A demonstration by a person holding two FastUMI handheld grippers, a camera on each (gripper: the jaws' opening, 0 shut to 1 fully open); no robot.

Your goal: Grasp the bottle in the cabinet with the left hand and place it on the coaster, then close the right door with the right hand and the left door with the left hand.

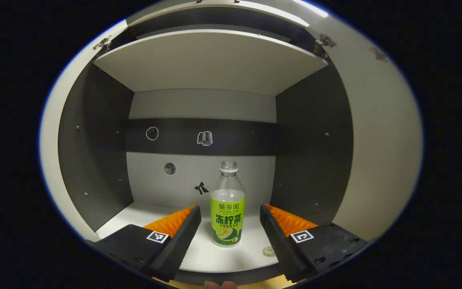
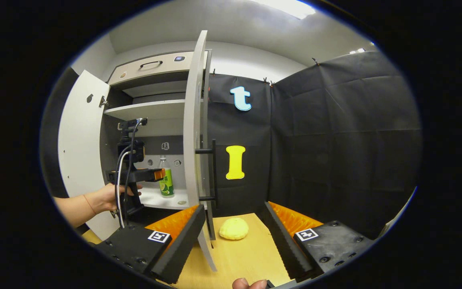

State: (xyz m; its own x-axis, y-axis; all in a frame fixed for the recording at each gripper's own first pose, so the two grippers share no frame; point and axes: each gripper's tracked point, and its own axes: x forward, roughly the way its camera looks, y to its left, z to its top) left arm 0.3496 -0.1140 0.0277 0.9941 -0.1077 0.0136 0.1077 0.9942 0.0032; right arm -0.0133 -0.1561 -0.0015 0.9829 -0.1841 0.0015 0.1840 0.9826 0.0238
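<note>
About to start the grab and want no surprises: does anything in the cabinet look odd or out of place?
The bottle stands upright on the lower shelf but has no cap, so it could spill if tipped. A small round disc lies beside it.

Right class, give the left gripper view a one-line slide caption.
Open left gripper lined up on the uncapped bottle standing on the cabinet shelf.

Bottle (image 1: 227, 208): its green label (image 1: 227, 218) has big pale writing and smaller print above it.
Left gripper (image 1: 230, 209): one black-and-white square code tag (image 1: 157, 237) on each finger, no words.
Right gripper (image 2: 235, 207): the same kind of square tag (image 2: 159, 236) on each finger.
Cabinet back wall (image 1: 199, 104): small picture stickers, one like a bow (image 1: 201, 188), one like books (image 1: 205, 138); no words to read.
</note>
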